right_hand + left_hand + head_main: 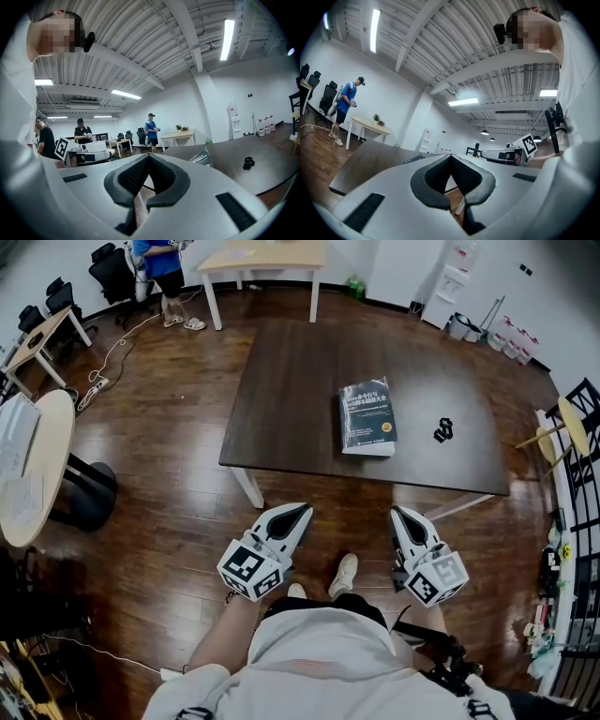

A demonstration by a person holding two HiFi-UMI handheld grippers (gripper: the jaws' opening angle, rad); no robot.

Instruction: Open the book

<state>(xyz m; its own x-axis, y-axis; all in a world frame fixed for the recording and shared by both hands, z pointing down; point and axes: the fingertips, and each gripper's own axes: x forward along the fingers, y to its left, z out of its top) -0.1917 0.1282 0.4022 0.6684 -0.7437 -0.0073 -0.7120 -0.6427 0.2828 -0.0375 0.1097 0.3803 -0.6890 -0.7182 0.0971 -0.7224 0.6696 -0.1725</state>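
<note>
A closed book with a dark teal cover [367,415] lies flat on the dark brown table [281,399], near its front edge and right of the middle. It also shows edge-on in the right gripper view, book [202,158]. My left gripper [298,512] is shut with nothing in it and hangs short of the table's front edge, left of the book. My right gripper [397,514] is likewise shut and empty, just before the table edge below the book. Both point level toward the table. In their own views the left gripper [451,157] and right gripper [149,156] have their jaws meeting.
A small black clip-like object [443,429] lies on the table right of the book. A round white table [42,465] stands at the left, a light wooden desk [267,261] behind, with a person [167,277] beside it. Racks and clutter line the right wall.
</note>
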